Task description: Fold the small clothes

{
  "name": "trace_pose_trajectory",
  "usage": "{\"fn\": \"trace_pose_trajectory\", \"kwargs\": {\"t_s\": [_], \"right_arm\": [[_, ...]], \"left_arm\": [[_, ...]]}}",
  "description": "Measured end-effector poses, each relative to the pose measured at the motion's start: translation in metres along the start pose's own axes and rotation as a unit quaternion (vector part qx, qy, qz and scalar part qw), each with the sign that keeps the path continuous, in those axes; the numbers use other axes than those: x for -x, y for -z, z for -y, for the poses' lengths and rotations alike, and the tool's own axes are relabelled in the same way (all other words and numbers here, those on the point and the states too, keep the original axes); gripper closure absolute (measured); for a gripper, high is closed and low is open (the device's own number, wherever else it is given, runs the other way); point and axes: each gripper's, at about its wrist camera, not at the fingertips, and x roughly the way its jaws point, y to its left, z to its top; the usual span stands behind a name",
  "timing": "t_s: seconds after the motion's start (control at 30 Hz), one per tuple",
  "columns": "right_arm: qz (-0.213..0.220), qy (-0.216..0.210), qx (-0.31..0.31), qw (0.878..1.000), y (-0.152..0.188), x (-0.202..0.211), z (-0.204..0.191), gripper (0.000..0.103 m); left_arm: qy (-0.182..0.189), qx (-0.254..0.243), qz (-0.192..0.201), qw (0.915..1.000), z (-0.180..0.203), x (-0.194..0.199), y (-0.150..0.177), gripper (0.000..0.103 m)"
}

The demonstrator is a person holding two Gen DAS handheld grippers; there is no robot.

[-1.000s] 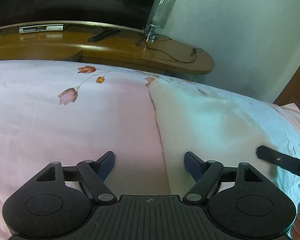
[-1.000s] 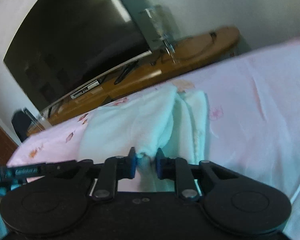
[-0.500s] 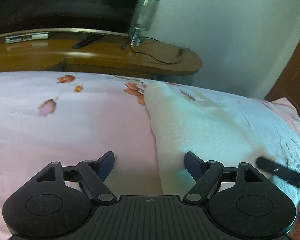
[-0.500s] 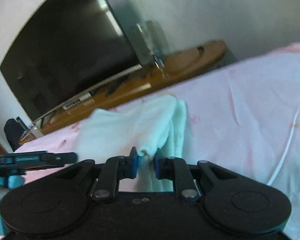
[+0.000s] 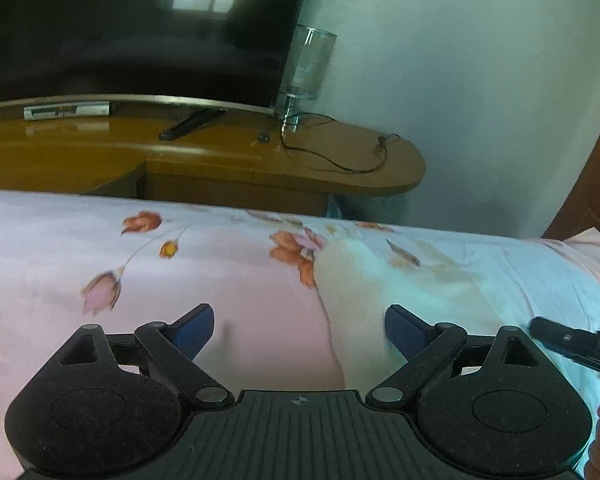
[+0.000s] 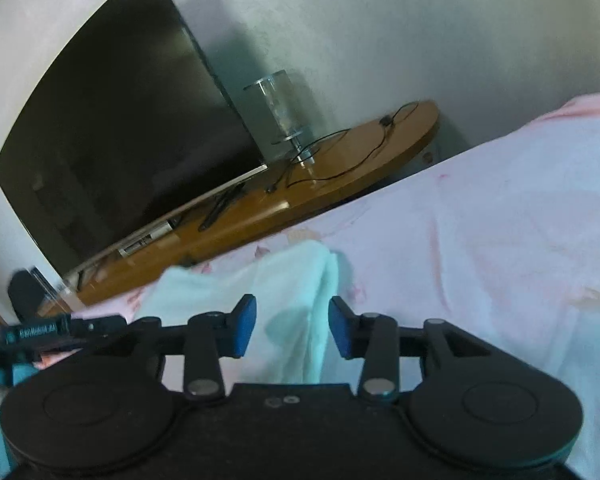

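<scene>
Both grippers (image 5: 299,330) (image 6: 292,326) apart, cloth (image 6: 296,280) loose

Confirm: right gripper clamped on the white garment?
No, the right gripper stands open, its blue pads apart on either side of the white garment.

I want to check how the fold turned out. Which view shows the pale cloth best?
The right wrist view: the cloth lies bunched on the bedsheet, with its far corners and a fold visible. The left wrist view shows only one flat, washed-out part of the cloth and its left edge.
</scene>
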Motion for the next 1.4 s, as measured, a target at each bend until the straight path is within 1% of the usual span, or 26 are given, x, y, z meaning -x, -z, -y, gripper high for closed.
{"fn": "trace_pose_trajectory", "kwargs": {"t_s": [0.07,0.1,0.13,0.17,0.2,0.27,0.3,0.37,0.43,0.47,0.53,0.6,0.63,0.67,0.7,0.73,0.77,0.8,0.87,0.97,1.03,1.1,1.17,1.3,1.37,1.4], "right_arm": [[-0.024,-0.012,0.0,1.0,-0.006,-0.021,0.002,0.063],[-0.036,-0.013,0.009,0.999,-0.006,-0.029,0.0,0.066],[-0.044,-0.001,0.039,0.998,-0.004,-0.033,-0.006,0.084],[-0.045,0.036,0.091,0.994,-0.001,-0.036,-0.017,0.095],[-0.038,0.077,0.143,0.986,0.006,-0.035,-0.026,0.096],[-0.03,0.116,0.175,0.977,0.016,-0.035,-0.03,0.096],[-0.032,0.122,0.174,0.977,0.021,-0.035,-0.027,0.095],[-0.039,0.119,0.159,0.979,0.016,-0.032,-0.024,0.091],[-0.017,0.108,0.148,0.983,0.008,-0.014,-0.027,0.088],[-0.003,0.093,0.149,0.985,0.007,-0.002,-0.03,0.087],[0.006,0.067,0.162,0.984,0.011,0.014,-0.042,0.087],[-0.006,0.056,0.201,0.978,0.023,0.014,-0.059,0.082],[-0.019,0.07,0.223,0.972,0.031,0.007,-0.064,0.083],[-0.034,0.105,0.243,0.964,0.038,-0.004,-0.068,0.084],[-0.028,0.147,0.247,0.957,0.045,-0.01,-0.065,0.082],[-0.025,0.167,0.237,0.957,0.044,-0.01,-0.062,0.083],[-0.038,0.19,0.226,0.955,0.042,-0.01,-0.059,0.086],[-0.052,0.19,0.209,0.958,0.04,-0.007,-0.054,0.09],[-0.031,0.132,0.169,0.976,0.04,0.024,-0.047,0.086],[-0.026,0.088,0.13,0.987,0.049,0.058,-0.042,0.077],[-0.026,0.051,0.104,0.993,0.062,0.076,-0.041,0.077],[-0.024,0.027,0.098,0.995,0.076,0.09,-0.046,0.078],[-0.023,0.017,0.099,0.995,0.084,0.09,-0.052,0.079],[-0.038,0.029,0.099,0.994,0.08,0.067,-0.051,0.081],[-0.059,0.026,0.111,0.992,0.086,0.06,-0.053,0.097],[-0.063,0.028,0.126,0.99,0.087,0.057,-0.057,0.097]], "left_arm": [[-0.004,-0.01,0.001,0.9999,0.004,-0.01,-0.003,0.011],[-0.014,-0.024,-0.005,0.9996,0.008,-0.017,-0.004,0.011],[-0.04,-0.041,-0.013,0.9982,0.013,-0.025,-0.004,0.011],[-0.066,-0.054,-0.028,0.996,0.017,-0.035,-0.003,0.011],[-0.074,-0.054,-0.032,0.9952,0.018,-0.04,-0.002,0.011],[-0.086,-0.053,-0.038,0.9942,0.017,-0.045,-0.003,0.011],[-0.08,-0.048,-0.039,0.9949,0.015,-0.042,-0.006,0.011],[-0.062,-0.038,-0.019,0.9972,0.011,-0.022,-0.009,0.011],[-0.031,-0.035,0.004,0.9989,0.011,0.004,-0.005,0.011],[-0.02,-0.038,0.007,0.9991,0.012,0.01,-0.001,0.011],[-0.013,-0.051,0.0,0.9986,0.02,0.011,0.009,0.011],[-0.031,-0.065,-0.026,0.997,0.027,-0.005,0.021,0.01],[-0.027,-0.057,-0.028,0.9976,0.028,-0.008,0.026,0.01],[-0.023,-0.047,-0.029,0.9982,0.029,-0.008,0.028,0.01],[-0.031,-0.041,-0.028,0.9983,0.03,-0.003,0.027,0.01],[-0.035,-0.042,-0.02,0.9983,0.033,0.006,0.026,0.01],[-0.032,-0.049,-0.009,0.9982,0.034,0.018,0.028,0.01],[-0.028,-0.057,-0.003,0.998,0.035,0.029,0.033,0.01],[-0.023,-0.066,0.007,0.9975,0.032,0.05,0.044,0.01],[-0.026,-0.047,0.01,0.9985,0.021,0.074,0.065,0.01],[-0.025,-0.028,0.004,0.9993,0.014,0.086,0.081,0.01],[-0.028,-0.022,-0.005,0.9993,0.01,0.094,0.097,0.01],[-0.031,-0.01,-0.021,0.9993,0.005,0.092,0.109,0.01],[-0.048,-0.023,-0.034,0.998,0.009,0.087,0.113,0.01],[-0.055,-0.036,-0.036,0.9972,0.014,0.089,0.114,0.01],[-0.052,-0.036,-0.035,0.9974,0.014,0.091,0.114,0.01]]}}
